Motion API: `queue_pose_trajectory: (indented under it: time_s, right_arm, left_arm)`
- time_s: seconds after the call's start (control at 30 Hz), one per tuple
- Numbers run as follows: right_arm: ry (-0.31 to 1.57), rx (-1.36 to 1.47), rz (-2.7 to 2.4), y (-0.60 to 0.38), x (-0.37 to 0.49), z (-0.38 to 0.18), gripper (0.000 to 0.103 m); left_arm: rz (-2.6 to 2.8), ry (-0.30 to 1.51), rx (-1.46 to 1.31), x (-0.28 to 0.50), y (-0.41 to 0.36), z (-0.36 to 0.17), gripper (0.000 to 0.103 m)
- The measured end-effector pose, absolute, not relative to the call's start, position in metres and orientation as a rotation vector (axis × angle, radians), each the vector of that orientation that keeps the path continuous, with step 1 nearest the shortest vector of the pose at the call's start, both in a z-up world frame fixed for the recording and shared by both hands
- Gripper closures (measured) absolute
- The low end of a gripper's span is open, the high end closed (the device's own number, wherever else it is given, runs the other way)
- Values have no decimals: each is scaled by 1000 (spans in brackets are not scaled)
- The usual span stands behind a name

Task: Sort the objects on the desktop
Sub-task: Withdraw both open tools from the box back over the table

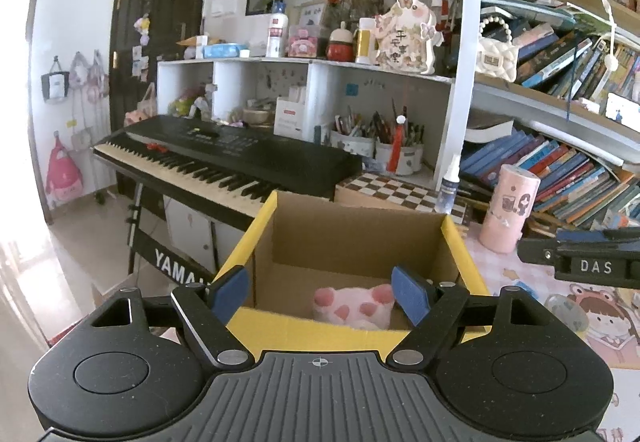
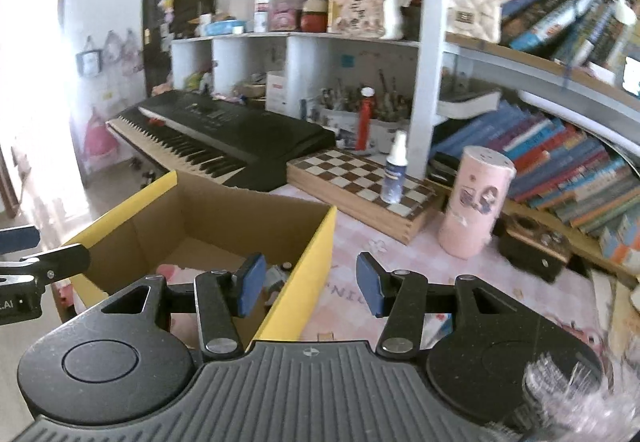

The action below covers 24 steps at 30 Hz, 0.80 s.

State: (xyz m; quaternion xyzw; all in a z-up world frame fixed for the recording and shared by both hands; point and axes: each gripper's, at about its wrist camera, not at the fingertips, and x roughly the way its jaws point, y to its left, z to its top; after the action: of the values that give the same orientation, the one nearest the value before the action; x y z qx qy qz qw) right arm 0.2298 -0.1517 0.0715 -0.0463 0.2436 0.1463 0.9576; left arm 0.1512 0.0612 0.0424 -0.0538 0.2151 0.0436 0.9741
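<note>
Left gripper (image 1: 322, 296) jaws spread, empty, over cardboard box (image 1: 360, 238); pink paw plush (image 1: 352, 308) inside. Right gripper (image 2: 310, 290) half-spread, empty. Next I approach the pink canister (image 2: 474, 201) at one o'clock, probably reachable.

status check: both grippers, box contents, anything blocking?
Left gripper open, empty, over cardboard box. Right gripper open, empty, astride box wall. Pink plush paw in box. Nothing blocking.

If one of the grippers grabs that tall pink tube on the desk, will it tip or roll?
The pink tube stands upright, tall for its base, so a high nudge would probably tip it. Its round side would likely let it roll once down. It looks like cardboard, probably light and easily dented.
</note>
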Motion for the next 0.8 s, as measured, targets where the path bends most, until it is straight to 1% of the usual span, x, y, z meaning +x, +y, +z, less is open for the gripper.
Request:
queue_pose_trajectory:
  time_s: [0.17, 0.8]
  right_arm:
    - [515, -43, 249, -153, 205, 63, 55]
    - [590, -17, 202, -131, 94, 28, 55]
  left_arm:
    - [96, 440, -115, 132, 66, 39, 22]
    - [91, 508, -75, 56, 74, 20, 22]
